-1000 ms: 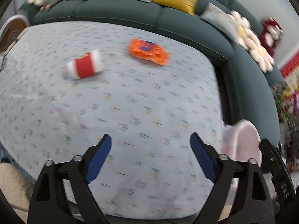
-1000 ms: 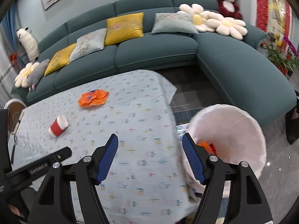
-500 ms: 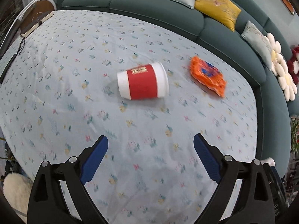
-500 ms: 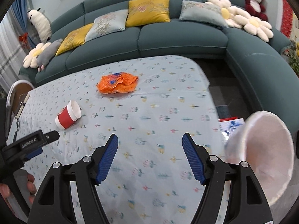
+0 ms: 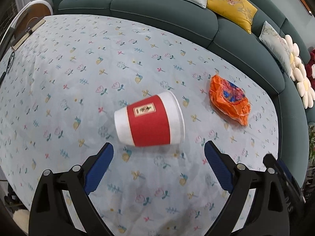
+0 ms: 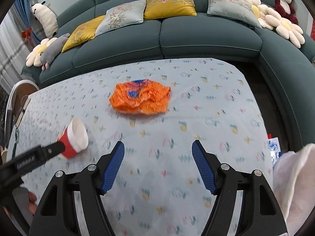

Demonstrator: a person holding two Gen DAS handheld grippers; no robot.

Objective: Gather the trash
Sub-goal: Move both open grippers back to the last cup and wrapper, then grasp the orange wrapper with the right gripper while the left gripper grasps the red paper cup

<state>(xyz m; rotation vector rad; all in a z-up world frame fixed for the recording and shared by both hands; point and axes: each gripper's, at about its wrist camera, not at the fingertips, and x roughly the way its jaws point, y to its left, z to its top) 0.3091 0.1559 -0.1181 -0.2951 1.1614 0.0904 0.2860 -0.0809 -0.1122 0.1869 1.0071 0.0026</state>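
Observation:
A white paper cup with a red sleeve [image 5: 149, 122] lies on its side on the flowered tablecloth [image 5: 78, 78]. My left gripper [image 5: 158, 149] is open, its blue pads just short of the cup on either side. A crumpled orange wrapper [image 5: 229, 100] lies to the cup's right. In the right wrist view the orange wrapper [image 6: 140, 98] lies ahead of my open, empty right gripper [image 6: 158, 147], well apart. The cup [image 6: 75, 139] shows at the left, with the left gripper [image 6: 53, 150] by it.
A white-lined trash bin [image 6: 295, 186] stands at the table's right edge. A teal sofa [image 6: 177, 37] with cushions wraps the far and right sides. A notebook [image 5: 27, 33] and a black cord [image 5: 9, 63] lie at the table's far left.
My left gripper has moved forward until the cup sits just beyond its pads. My right gripper has turned left, away from the bin, and closer to the orange wrapper.

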